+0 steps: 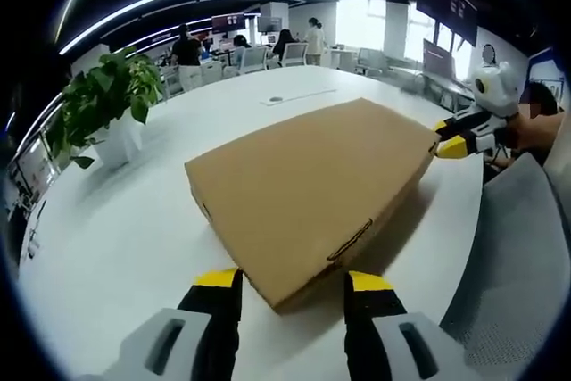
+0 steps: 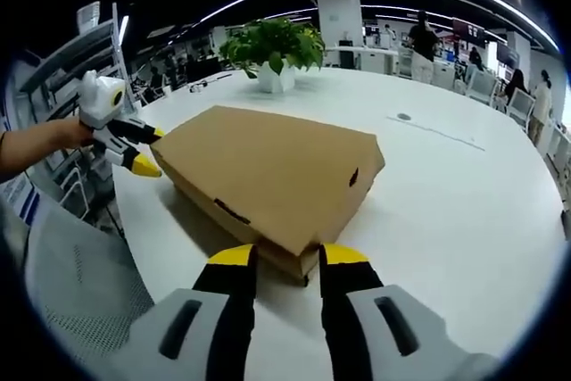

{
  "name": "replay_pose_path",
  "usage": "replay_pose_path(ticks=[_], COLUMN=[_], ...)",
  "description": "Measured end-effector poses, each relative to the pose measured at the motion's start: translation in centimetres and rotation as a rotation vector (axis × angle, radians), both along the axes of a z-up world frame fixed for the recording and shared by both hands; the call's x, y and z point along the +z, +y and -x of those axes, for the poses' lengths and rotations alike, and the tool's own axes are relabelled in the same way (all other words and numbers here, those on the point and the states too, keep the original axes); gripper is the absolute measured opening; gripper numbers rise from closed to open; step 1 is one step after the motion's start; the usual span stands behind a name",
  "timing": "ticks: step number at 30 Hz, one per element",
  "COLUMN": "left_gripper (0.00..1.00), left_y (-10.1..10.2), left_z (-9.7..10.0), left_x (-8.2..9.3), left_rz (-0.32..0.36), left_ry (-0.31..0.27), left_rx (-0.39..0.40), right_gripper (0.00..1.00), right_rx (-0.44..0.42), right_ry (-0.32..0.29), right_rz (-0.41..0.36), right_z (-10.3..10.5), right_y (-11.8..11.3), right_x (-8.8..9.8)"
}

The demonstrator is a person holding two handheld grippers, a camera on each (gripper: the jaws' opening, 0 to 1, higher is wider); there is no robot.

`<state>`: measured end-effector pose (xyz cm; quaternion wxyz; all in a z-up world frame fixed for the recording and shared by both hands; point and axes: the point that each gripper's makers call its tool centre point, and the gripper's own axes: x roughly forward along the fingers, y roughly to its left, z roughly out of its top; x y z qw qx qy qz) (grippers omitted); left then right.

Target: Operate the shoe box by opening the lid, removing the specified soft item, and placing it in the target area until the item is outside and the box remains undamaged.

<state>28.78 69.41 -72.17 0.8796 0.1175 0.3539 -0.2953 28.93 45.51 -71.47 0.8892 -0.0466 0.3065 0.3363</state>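
**Two tools bracket a closed shoe box, ready to raise the lid**

The white counter (image 1: 116, 247) takes up most of both views, and the brown shoe box (image 1: 312, 189) lies flat on it with the lid down, in the centre of the left gripper view and centre-left of the right gripper view. A potted plant (image 1: 111, 100) stands well apart from it, at the left of the left gripper view.

The box's long axis runs from one tool to the other. In the left gripper view it stretches from a near corner at bottom centre toward the upper right, where the far end meets the right tool (image 1: 455, 138).

The left tool (image 1: 293, 281) is spread, its jaws straddling the near corner of the box. The right tool (image 2: 278, 256) is spread the same way around the opposite corner.

To do this step well, each tool should probably catch only the lid's edge, not the base beneath. Lifting both ends evenly would likely keep the cardboard from twisting or tearing. Nothing of the soft item can be seen while the lid is shut.
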Motion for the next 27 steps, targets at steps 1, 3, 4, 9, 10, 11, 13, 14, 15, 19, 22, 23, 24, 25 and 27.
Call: replay_pose_path(ticks=[1,3,4,9,10,11,13,14,15,19,22,23,24,25,27], left_gripper=[0.50,0.53,0.54,0.56,0.56,0.56,0.57,0.58,0.59,0.59,0.58,0.58,0.58,0.57,0.56], left_y=[-0.2,-0.3,-0.4,-0.4,-0.3,-0.4,-0.5,-0.5,-0.6,-0.6,-0.6,-0.5,-0.5,-0.4,-0.4], left_z=[0.1,0.2,0.3,0.4,0.4,0.3,0.4,0.4,0.4,0.3,0.2,0.1,0.1,0.0,-0.1], left_x=[0.0,0.0,0.1,1.0,1.1,1.3,1.6,1.7,1.8,2.6,3.2,3.5,3.6,4.1,4.8], left_rz=[0.002,0.004,0.006,0.037,0.041,0.046,0.053,0.057,0.061,0.075,0.086,0.086,0.086,0.080,0.080], left_ry=[0.005,0.012,0.014,0.008,0.005,0.000,-0.006,-0.007,-0.008,-0.019,-0.023,-0.026,-0.027,-0.035,-0.046], left_rx=[-0.001,-0.003,-0.003,0.015,0.018,0.022,0.027,0.027,0.028,0.040,0.049,0.049,0.049,0.046,0.045], right_gripper=[0.26,0.27,0.27,0.26,0.26,0.27,0.27,0.27,0.27,0.27,0.26,0.26,0.26,0.26,0.26], right_rx=[0.002,0.006,0.007,0.010,0.011,0.014,0.016,0.017,0.018,0.024,0.024,0.024,0.024,0.022,0.020], right_ry=[-0.002,-0.002,-0.002,-0.010,-0.013,-0.016,-0.019,-0.019,-0.019,-0.029,-0.039,-0.043,-0.047,-0.050,-0.066], right_rz=[0.000,-0.002,-0.004,-0.009,-0.009,-0.009,-0.012,-0.015,-0.017,-0.024,-0.035,-0.037,-0.041,-0.046,-0.056], right_z=[0.0,0.1,0.1,0.1,0.1,0.1,0.2,0.2,0.2,0.2,0.1,0.1,0.0,0.0,-0.2], right_y=[0.0,0.1,0.1,0.1,0.1,0.1,0.1,0.1,0.1,0.1,0.1,0.1,0.1,0.1,0.0], right_x=[0.0,0.2,0.2,1.0,1.1,1.4,1.8,2.0,2.1,3.0,3.7,3.9,4.2,4.5,5.3])
